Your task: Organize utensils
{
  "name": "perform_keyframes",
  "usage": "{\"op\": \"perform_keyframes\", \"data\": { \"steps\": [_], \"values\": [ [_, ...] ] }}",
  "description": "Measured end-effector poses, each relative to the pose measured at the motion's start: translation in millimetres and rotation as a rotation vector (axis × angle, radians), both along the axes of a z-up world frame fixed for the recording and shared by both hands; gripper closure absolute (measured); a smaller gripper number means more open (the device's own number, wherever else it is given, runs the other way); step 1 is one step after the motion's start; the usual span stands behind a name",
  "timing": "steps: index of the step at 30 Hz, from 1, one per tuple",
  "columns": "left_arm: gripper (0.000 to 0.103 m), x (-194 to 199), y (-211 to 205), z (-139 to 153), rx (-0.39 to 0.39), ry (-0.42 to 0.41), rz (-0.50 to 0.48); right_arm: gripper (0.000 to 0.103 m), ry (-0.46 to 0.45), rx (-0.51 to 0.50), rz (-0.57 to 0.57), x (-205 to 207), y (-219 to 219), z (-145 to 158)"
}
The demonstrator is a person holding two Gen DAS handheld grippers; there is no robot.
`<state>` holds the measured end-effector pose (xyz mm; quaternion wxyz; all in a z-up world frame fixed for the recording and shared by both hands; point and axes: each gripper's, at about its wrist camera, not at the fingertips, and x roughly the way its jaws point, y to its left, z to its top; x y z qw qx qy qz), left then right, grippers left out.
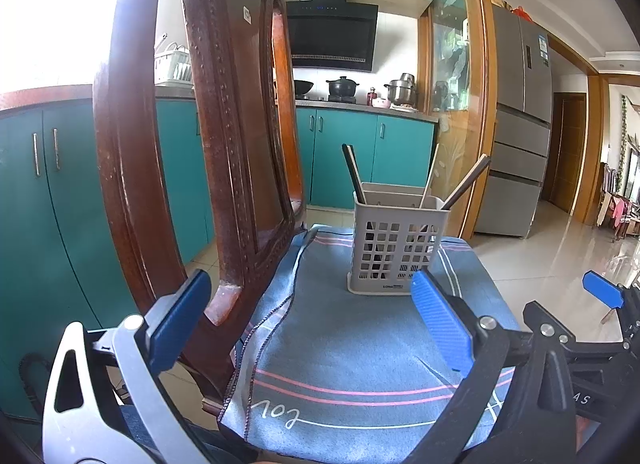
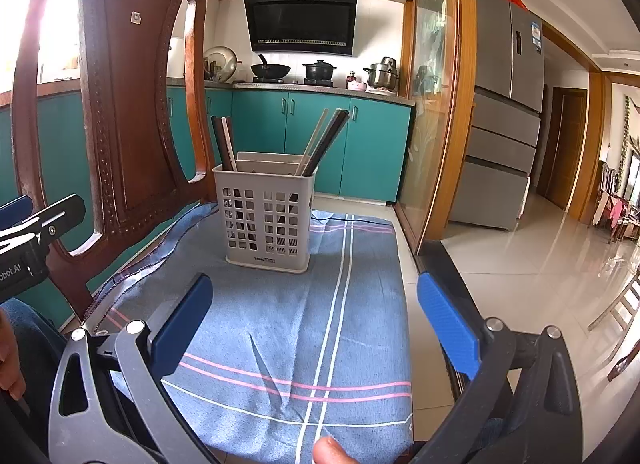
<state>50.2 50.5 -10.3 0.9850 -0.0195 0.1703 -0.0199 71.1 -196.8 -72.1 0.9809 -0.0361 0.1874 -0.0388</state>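
Grey plastic caddy [image 2: 267, 220] holds upright chopsticks [image 2: 323, 142].

holder [image 2: 266, 216] grey, grid-holed | cloth [image 2: 280, 324] blue, pink-white stripes | cabinets [image 2: 320, 136] teal

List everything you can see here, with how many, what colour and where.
utensil holder: one, pale grey, upright on the cloth
chopsticks: several, dark and light, standing in the holder
cloth: one, blue with pink and white stripes, under the holder
chair: one, dark brown wood, left of the holder
cabinets: several, teal, behind
range hood: one, black, above the stove
fridge: one, grey, right
left gripper: one, blue pads, open
right gripper: one, blue pads, open
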Motion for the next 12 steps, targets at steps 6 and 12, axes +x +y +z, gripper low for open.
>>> {"op": "perform_keyframes", "data": {
  "steps": [6, 12],
  "values": [
    [0.003, 2, -1, -2, -0.007, 0.014, -0.001, 0.003, 0.006, 0.000, 0.000, 1, -1, -2],
    [0.003, 22, -11, -10, -0.003, 0.119, -0.040, 0.003, 0.055, 0.027, -0.008, 14, -7, -10]
  ]
}}
